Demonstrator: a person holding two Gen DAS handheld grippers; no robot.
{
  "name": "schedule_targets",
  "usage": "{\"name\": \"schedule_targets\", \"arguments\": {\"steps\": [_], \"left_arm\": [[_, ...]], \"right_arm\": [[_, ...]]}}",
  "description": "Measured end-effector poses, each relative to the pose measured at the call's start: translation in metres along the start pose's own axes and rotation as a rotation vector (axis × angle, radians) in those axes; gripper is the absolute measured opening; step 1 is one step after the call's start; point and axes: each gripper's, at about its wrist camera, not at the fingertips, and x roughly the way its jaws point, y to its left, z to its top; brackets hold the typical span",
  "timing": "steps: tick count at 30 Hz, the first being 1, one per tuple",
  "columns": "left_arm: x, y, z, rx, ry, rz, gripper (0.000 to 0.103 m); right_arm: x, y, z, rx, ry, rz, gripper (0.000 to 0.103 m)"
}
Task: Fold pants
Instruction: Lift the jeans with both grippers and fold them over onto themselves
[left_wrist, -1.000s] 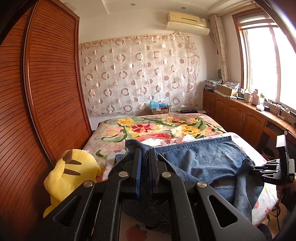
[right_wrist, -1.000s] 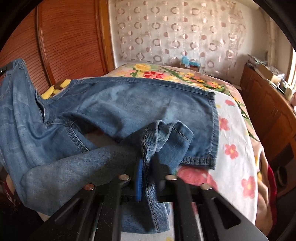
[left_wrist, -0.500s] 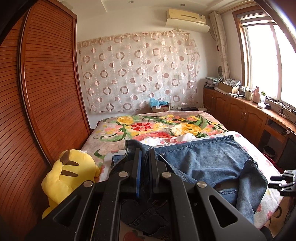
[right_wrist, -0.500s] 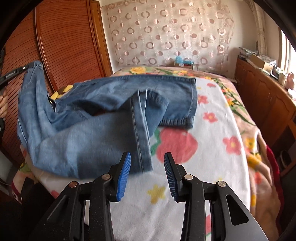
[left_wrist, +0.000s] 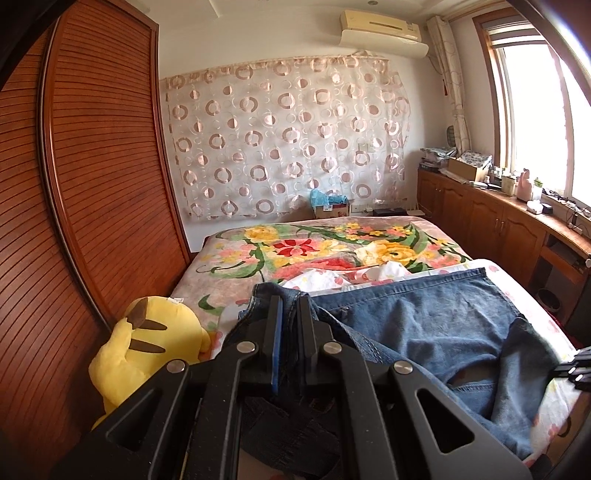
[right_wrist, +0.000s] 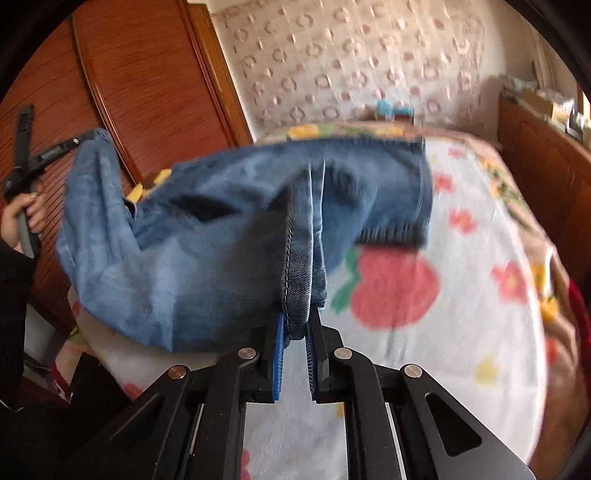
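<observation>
To my left the slatted wooden wardrobe (left_wrist: 92, 206) walls in the bed (left_wrist: 332, 251) edge, and a yellow plush toy (left_wrist: 147, 343) fills the gap beside it, so there is little room there. The far half of the bed, over the floral blanket (left_wrist: 343, 243), lies open up to the cardboard box (left_wrist: 332, 208) at the curtain. To my right, the white flowered sheet (right_wrist: 461, 332) is bare of things, bounded by the low wooden cabinets (left_wrist: 491, 225). The jeans (right_wrist: 207, 251) cover the bed's near left part.
</observation>
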Motion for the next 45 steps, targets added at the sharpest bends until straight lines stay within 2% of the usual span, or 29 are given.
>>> {"name": "schedule_targets", "arguments": {"steps": [4, 10, 16, 25, 29, 37, 44, 45], "left_arm": [[0.015, 0.009, 0.008, -0.015, 0.002, 0.009, 0.008], [0.033, 0.027, 0.021, -0.071, 0.003, 0.009, 0.008], [0.057, 0.038, 0.033, -0.099, 0.005, 0.021, 0.008], [0.102, 0.044, 0.043, -0.117, 0.032, 0.018, 0.008], [0.124, 0.043, 0.044, -0.115, 0.052, 0.016, 0.008], [0.168, 0.039, 0.042, -0.095, 0.11, 0.028, 0.008], [0.173, 0.039, 0.037, -0.089, 0.131, 0.02, 0.008], [0.172, 0.038, 0.037, -0.086, 0.135, 0.02, 0.012]], "right_arm": [[-0.03, -0.007, 0.03, -0.008, -0.101, -0.029, 0.009], [-0.071, -0.018, 0.08, -0.05, -0.235, -0.145, 0.009], [-0.079, -0.031, 0.118, -0.056, -0.284, -0.231, 0.008], [-0.027, -0.029, 0.162, -0.076, -0.236, -0.287, 0.008], [-0.016, -0.022, 0.172, -0.076, -0.209, -0.319, 0.008], [0.046, -0.031, 0.208, -0.039, -0.086, -0.356, 0.008], [0.089, -0.027, 0.233, -0.053, 0.004, -0.395, 0.008], [0.091, -0.026, 0.234, -0.056, 0.011, -0.399, 0.008]]}}
